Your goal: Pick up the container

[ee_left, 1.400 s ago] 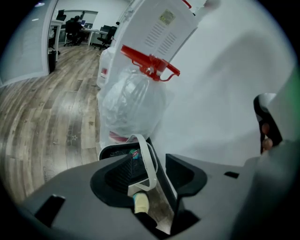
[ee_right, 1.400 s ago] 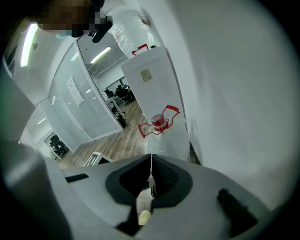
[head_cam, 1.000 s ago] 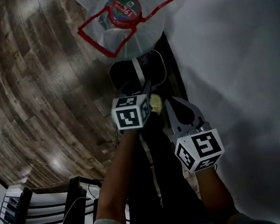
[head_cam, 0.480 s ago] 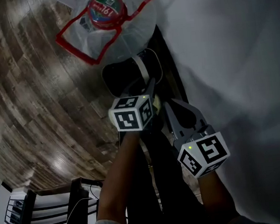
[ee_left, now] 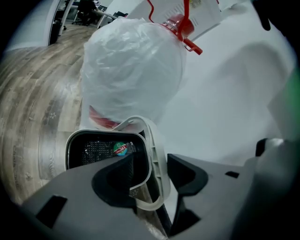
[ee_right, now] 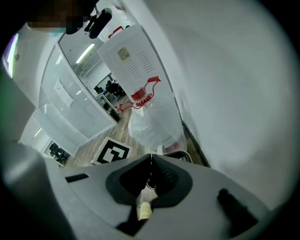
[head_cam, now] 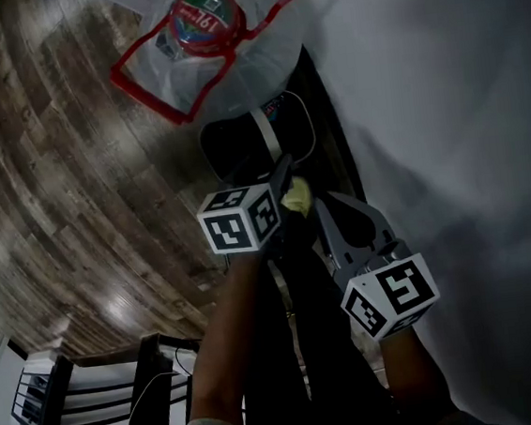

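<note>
Left hand-held gripper (ee_left: 151, 161) leftward since, opening astride container (ee_left: 96, 150) rim (own view only); right hand-held gripper (ee_right: 151, 161) closed.

Head view: sits on your head and faces steeply down past both forearms onto the wood floor (head_cam: 64, 181) and the white wall (head_cam: 442, 94).

Left gripper view: rides behind your left gripper (ee_left: 157, 168), low and very near. Its jaws are opening with the container (ee_left: 101, 150) rim between them, and it faces the white bag (ee_left: 131, 70).

Right gripper view: tilted, looks along your right gripper (ee_right: 151, 161), farther back.

All three views share the bag and the container.
</note>
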The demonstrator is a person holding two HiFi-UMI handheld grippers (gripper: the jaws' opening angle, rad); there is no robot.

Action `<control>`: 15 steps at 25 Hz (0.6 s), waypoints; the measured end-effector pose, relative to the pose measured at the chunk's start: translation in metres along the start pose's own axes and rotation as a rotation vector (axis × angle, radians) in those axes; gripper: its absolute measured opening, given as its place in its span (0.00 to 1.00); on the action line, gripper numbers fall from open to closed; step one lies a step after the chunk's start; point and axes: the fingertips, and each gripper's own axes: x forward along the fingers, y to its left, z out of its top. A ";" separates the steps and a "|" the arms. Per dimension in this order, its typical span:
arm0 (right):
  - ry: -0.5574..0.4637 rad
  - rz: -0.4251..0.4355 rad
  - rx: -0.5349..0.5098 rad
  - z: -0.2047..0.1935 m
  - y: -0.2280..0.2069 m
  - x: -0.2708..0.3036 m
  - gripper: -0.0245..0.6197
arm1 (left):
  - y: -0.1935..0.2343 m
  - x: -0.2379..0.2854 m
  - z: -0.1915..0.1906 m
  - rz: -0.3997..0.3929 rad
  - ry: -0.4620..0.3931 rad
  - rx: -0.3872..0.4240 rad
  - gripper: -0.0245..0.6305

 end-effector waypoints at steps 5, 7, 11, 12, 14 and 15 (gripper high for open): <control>-0.002 0.003 0.016 0.001 0.001 -0.003 0.08 | 0.004 -0.018 0.000 0.044 -0.025 0.004 0.20; -0.005 0.011 0.019 0.002 0.005 -0.003 0.08 | 0.014 -0.027 0.001 0.056 -0.036 -0.024 0.22; -0.007 0.029 0.009 0.004 0.013 0.000 0.08 | 0.018 -0.026 0.010 0.027 -0.025 -0.035 0.47; -0.003 0.029 0.010 0.002 0.013 0.001 0.08 | 0.018 -0.023 0.010 0.030 -0.018 -0.034 0.48; 0.005 0.025 0.014 -0.001 0.010 0.001 0.08 | 0.017 -0.012 0.007 0.040 0.007 -0.020 0.48; 0.008 0.022 0.015 -0.002 0.008 0.002 0.08 | 0.017 -0.005 0.005 0.049 0.024 -0.008 0.48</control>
